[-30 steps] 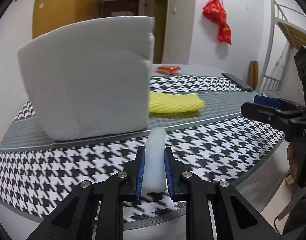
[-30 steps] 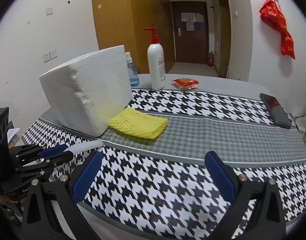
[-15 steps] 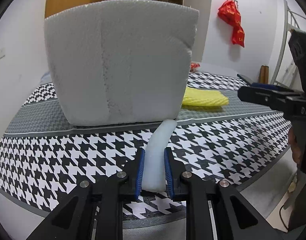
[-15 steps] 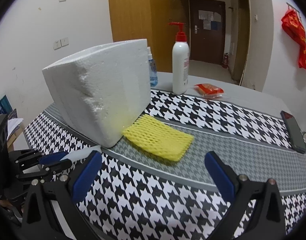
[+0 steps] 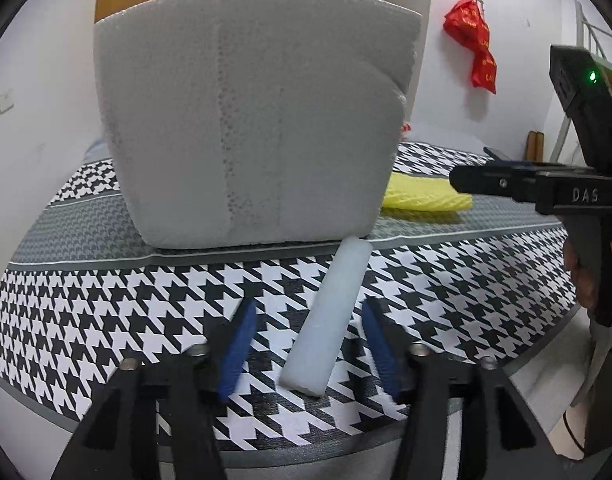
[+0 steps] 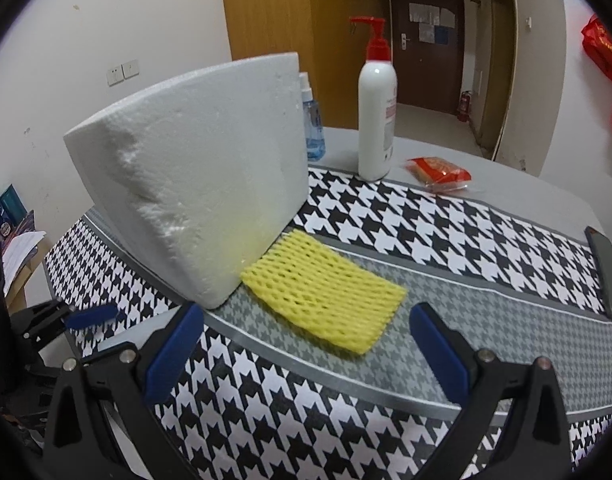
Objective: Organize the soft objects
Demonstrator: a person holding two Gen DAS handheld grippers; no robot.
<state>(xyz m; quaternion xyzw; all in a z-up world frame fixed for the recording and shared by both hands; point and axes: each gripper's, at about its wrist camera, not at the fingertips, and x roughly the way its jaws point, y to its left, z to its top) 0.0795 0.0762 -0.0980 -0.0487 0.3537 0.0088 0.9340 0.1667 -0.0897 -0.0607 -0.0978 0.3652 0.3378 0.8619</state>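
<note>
Two grippers over houndstooth tablecloth: left gripper fingers opening around foam strip; right gripper fingers apart.

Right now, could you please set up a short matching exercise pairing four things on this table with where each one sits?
Things:
1. white foam stick
2. yellow foam net
3. pump bottle
4. red packet

Places:
A. flat beside the big foam block's corner
B. on bare grey table beyond the cloth
C. between the opening left tongs, untouched by the pads
D. upright behind the cloth's far edge

Pairs: 1-C, 2-A, 3-D, 4-B
</note>
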